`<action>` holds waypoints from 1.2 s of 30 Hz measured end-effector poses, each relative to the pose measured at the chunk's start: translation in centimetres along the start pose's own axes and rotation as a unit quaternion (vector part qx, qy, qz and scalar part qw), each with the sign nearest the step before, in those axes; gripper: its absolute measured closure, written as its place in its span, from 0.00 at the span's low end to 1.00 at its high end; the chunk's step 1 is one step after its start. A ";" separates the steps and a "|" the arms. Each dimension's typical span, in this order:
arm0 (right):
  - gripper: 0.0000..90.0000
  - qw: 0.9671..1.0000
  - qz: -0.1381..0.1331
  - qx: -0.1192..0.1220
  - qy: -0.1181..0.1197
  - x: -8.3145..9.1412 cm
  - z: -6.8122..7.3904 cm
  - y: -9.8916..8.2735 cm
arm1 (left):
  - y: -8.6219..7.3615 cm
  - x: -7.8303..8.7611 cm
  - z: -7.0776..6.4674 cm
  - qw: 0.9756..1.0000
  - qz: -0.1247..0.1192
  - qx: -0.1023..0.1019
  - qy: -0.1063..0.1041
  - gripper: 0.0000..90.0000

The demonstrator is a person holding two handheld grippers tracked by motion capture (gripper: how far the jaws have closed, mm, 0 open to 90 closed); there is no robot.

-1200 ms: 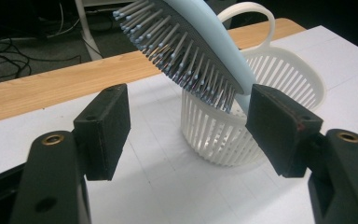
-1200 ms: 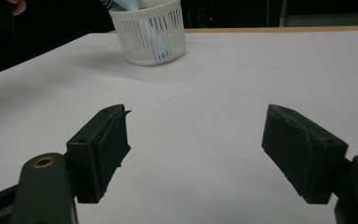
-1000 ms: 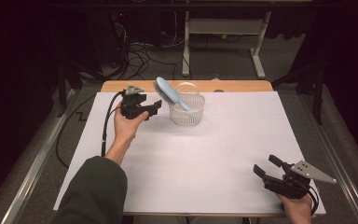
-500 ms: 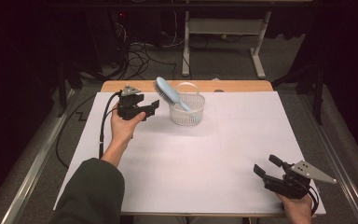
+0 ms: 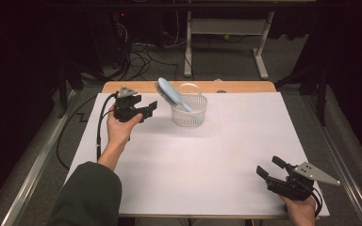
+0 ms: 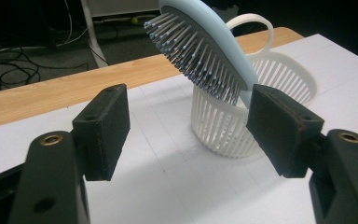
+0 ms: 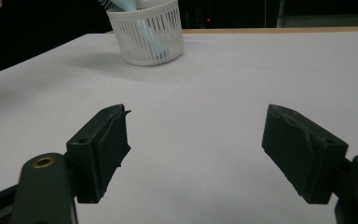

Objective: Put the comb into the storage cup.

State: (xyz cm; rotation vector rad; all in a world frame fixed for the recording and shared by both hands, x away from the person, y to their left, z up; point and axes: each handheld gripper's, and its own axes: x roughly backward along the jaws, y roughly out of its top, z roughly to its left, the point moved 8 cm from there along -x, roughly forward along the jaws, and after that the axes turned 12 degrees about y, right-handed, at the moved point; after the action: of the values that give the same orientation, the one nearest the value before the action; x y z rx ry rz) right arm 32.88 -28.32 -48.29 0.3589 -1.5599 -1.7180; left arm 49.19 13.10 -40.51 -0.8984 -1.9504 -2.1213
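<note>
Beside the white basket, where the blue hairbrush stands handle-down, I hold my left gripper half-open and empty, lined up to grasp, while my right gripper idles wide open.

sleeve: dark green | grippers: black, grey plates, black cables

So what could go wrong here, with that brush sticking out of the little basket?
The hairbrush leans handle-down in the light white basket, its head overhanging the rim. A nudge from the left hand-held gripper, open close beside it, could tip both over. Gripping the bristles rather than the back might also slip.
</note>
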 end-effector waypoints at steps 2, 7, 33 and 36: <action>0.26 1.000 -0.001 -0.001 -0.001 0.0 0.0 0.0 | 0.0 0.2 0.0 1.000 -0.002 0.000 0.000 0.34; 0.26 1.000 -0.002 0.000 0.000 0.0 0.0 0.0 | -0.2 0.8 0.4 1.000 -0.005 0.001 0.001 0.34; 0.26 1.000 -0.003 -0.007 -0.006 0.1 -0.3 0.0 | -1.2 2.7 1.1 1.000 -0.019 -0.002 -0.006 0.33; 0.26 1.000 -0.004 -0.003 -0.005 0.2 -0.2 0.0 | -1.4 3.0 1.0 1.000 -0.020 -0.004 -0.008 0.33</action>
State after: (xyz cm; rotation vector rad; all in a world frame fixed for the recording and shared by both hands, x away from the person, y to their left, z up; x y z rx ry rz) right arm 32.89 -28.54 -48.26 0.3531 -1.5628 -1.7322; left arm 46.42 15.17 -40.25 -0.8879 -1.9870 -2.1513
